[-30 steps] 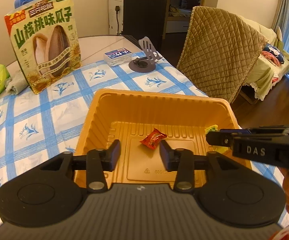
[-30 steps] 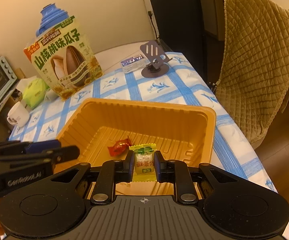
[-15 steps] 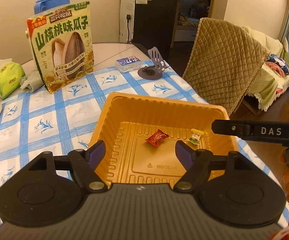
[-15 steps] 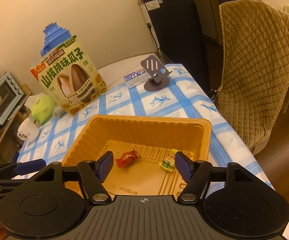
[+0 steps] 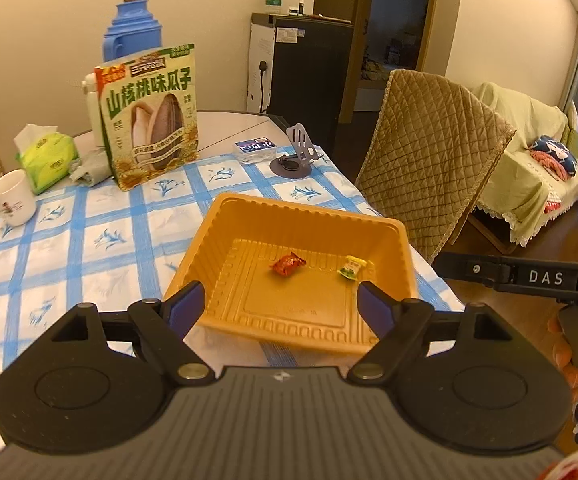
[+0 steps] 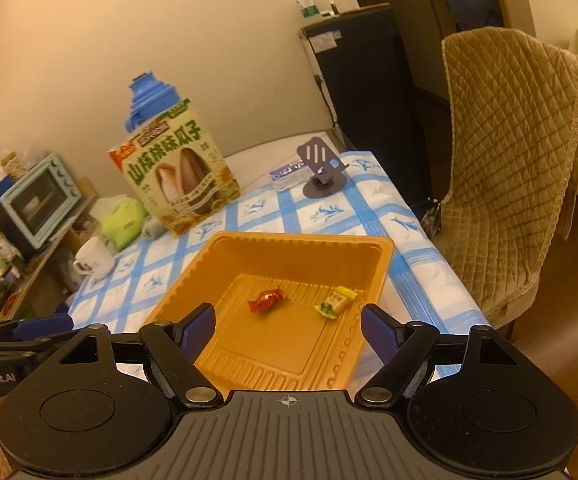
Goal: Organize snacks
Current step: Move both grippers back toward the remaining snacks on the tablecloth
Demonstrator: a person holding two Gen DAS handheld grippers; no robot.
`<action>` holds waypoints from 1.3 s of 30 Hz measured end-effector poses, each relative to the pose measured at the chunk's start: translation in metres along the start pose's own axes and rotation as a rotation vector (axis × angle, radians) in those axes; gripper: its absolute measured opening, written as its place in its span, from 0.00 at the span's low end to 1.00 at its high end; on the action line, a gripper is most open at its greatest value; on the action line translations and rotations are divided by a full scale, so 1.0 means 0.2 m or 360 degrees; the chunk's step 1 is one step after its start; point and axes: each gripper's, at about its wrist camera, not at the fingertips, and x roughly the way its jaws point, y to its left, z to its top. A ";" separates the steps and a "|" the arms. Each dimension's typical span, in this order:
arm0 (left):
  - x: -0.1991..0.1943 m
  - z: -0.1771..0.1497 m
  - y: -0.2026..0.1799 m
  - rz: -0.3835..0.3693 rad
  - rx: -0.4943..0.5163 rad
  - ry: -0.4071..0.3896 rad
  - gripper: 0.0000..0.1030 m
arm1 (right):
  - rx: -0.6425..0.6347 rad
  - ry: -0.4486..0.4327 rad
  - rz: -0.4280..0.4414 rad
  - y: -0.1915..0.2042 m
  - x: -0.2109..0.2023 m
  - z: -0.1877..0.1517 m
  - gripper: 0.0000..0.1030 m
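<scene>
Jaws of both the left gripper (image 5: 280,303) and the right gripper (image 6: 289,326) stand wide and have just been opening, nothing between them. Both hang over the near edge of the orange tray (image 5: 225,216) on the checked desk (image 5: 69,256). Inside lie a red candy (image 5: 287,264), long axis running lower-left to upper-right, and near the tray's right wall a yellow-green candy (image 5: 352,268), angled likewise.
</scene>
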 end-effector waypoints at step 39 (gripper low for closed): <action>-0.79 -0.90 -0.13 0.0332 -0.0465 0.0113 0.80 | -0.0419 0.0399 0.0305 0.19 -0.48 -0.65 0.78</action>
